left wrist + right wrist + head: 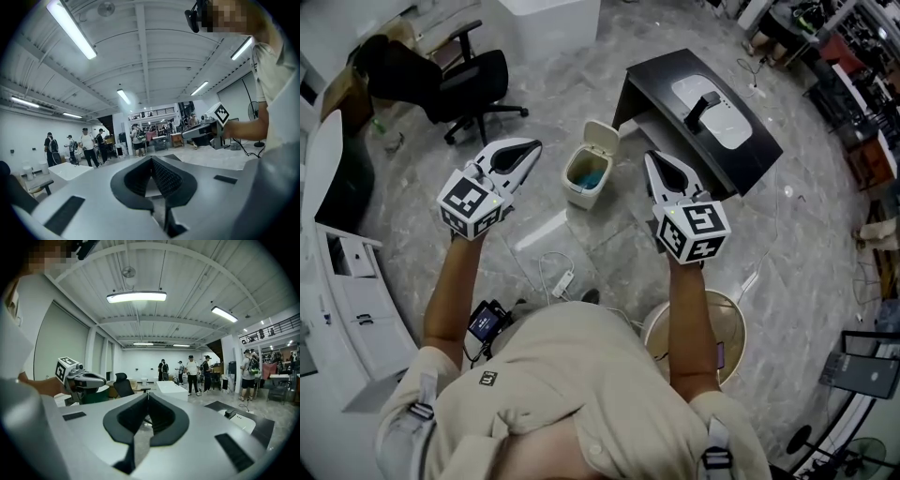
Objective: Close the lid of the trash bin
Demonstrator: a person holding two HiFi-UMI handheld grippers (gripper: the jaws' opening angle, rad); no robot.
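head view: the bin point(586, 173) stands on the floor point(581, 244) in front of the person. its lid point(602, 136) is raised upright at the far side, and something blue lies inside. the left claw point(532, 147) is in the air to the left of the bin and the right claw point(651, 161) to the right of it. both are apart from the bin and point away from the person. a black desk point(750, 155) is just behind the right claw, and a chair point(473, 80) is at the far left.

left gripper view: the left claw point(151, 158) is clenched, tips together, with nothing between them. the right claw point(185, 134) shows at the right. people point(88, 145) stand far behind.

right gripper view: the right claw point(147, 394) is clenched too and grasps nothing. the left claw point(103, 379) shows at the left, with the chair point(123, 383) beyond it.
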